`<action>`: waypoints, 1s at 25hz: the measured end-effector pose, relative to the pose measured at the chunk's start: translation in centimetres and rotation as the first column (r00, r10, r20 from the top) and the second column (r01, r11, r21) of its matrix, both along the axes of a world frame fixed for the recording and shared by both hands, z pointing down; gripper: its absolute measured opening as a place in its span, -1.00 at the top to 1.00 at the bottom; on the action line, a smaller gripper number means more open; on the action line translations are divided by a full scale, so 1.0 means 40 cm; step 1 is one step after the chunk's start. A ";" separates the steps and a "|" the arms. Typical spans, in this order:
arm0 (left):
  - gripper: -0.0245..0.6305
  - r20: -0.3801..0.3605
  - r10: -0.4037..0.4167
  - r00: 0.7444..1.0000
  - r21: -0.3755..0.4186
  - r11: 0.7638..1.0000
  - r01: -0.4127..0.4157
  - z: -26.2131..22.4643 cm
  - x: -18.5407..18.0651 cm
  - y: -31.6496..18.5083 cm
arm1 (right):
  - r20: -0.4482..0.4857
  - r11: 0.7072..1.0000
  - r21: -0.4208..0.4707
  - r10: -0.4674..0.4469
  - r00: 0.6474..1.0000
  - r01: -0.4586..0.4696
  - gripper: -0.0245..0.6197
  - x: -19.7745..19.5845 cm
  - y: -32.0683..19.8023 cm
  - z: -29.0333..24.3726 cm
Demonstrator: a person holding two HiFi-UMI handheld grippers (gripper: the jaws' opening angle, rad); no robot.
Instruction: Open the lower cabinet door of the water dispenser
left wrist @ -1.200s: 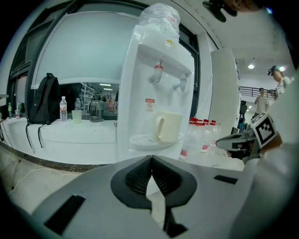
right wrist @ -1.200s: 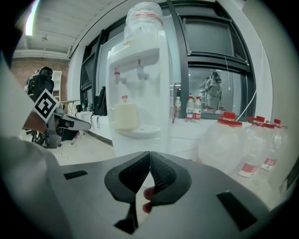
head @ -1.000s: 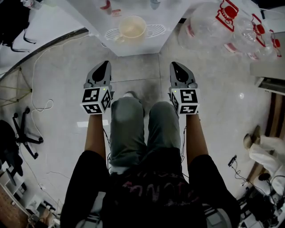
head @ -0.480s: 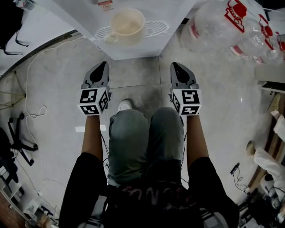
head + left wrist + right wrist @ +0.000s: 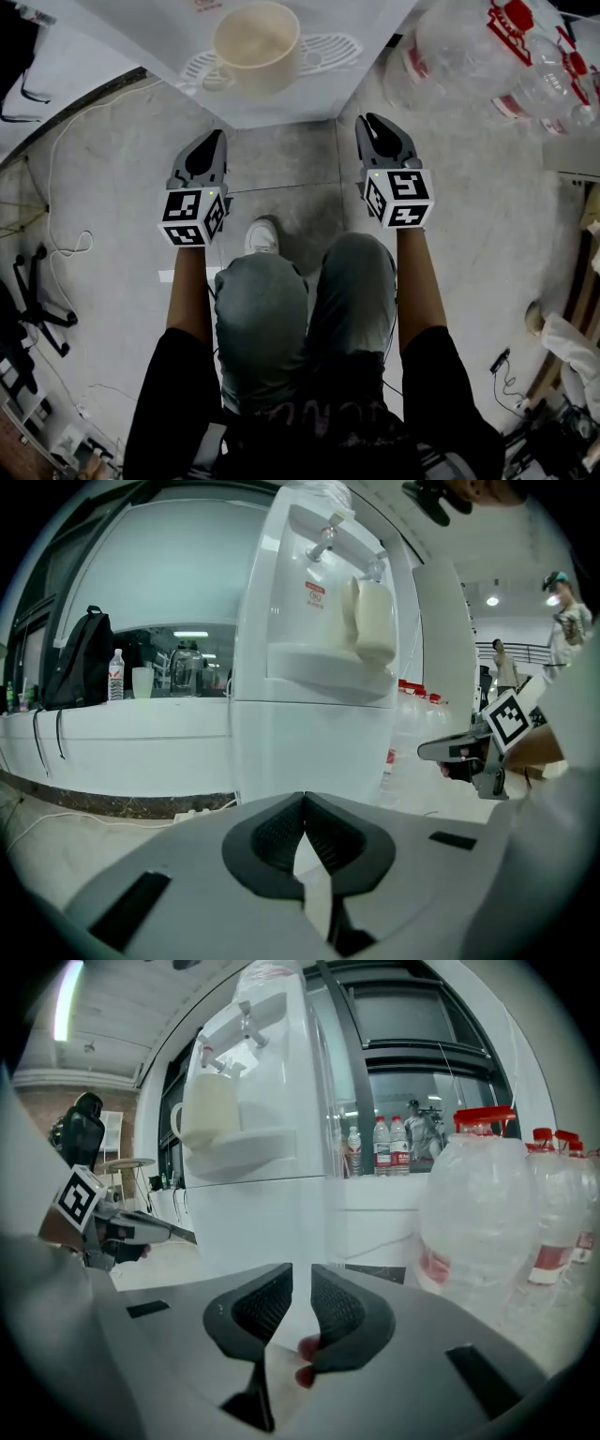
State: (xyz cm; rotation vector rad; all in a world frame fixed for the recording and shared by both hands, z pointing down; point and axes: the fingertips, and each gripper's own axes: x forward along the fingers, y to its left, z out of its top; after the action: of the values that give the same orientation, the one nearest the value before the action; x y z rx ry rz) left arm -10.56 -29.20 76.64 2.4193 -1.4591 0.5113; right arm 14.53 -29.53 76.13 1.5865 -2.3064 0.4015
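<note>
The white water dispenser [image 5: 281, 94] stands straight ahead, with a cream cup [image 5: 255, 42] on its drip tray. Its lower cabinet front [image 5: 309, 752] is a plain white panel, shut; the right gripper view shows that panel [image 5: 253, 1222] too. My left gripper [image 5: 214, 141] hovers short of the dispenser's left side, its jaws shut and holding nothing [image 5: 303, 803]. My right gripper [image 5: 373, 122] hovers off the dispenser's right side. Its jaws have just been opening and stand a narrow gap apart with nothing between them [image 5: 300, 1283]. Neither gripper touches the dispenser.
Several large water bottles [image 5: 469, 47] with red caps stand on the floor right of the dispenser, close to my right gripper. A cable [image 5: 66, 244] and an office chair base [image 5: 37, 300] lie at the left. A knee and a white shoe [image 5: 261, 236] are between the grippers.
The drip tray and cup have grown larger and nearer in the head view. The knees have bent further and a shoe has come into sight. The right jaws look slightly parted.
</note>
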 end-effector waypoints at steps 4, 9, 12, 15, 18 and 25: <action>0.89 0.022 0.010 1.000 -0.018 1.000 -0.010 0.024 -0.010 0.009 | 0.052 0.999 -0.006 -0.036 0.998 0.036 0.43 -0.005 -0.045 0.010; 0.89 0.040 0.007 0.999 -0.030 1.000 -0.006 0.042 -0.033 0.010 | 0.063 0.996 0.000 -0.086 0.994 0.086 0.18 -0.021 -0.104 0.013; 0.89 0.050 0.013 0.999 -0.038 0.999 -0.011 0.060 -0.037 0.007 | 0.060 0.993 -0.003 -0.115 0.992 0.115 0.07 -0.033 -0.132 0.019; 0.89 0.058 0.026 0.998 -0.049 0.999 -0.023 0.078 -0.037 0.004 | 0.063 0.991 -0.004 -0.133 0.989 0.134 0.02 -0.043 -0.153 0.022; 0.89 0.061 0.038 0.997 -0.059 0.998 -0.034 0.091 -0.036 0.000 | 0.058 0.990 -0.006 -0.137 0.989 0.138 0.02 -0.046 -0.170 0.025; 0.89 0.058 0.048 0.997 -0.078 0.996 -0.043 0.125 -0.048 0.000 | 0.058 0.987 -0.006 -0.159 0.986 0.160 0.03 -0.060 -0.181 0.040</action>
State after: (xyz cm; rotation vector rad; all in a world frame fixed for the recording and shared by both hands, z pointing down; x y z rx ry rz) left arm -12.48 -29.21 81.65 2.4010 -1.3840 0.6435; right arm 12.14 -36.76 77.73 1.3896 -2.4486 0.4239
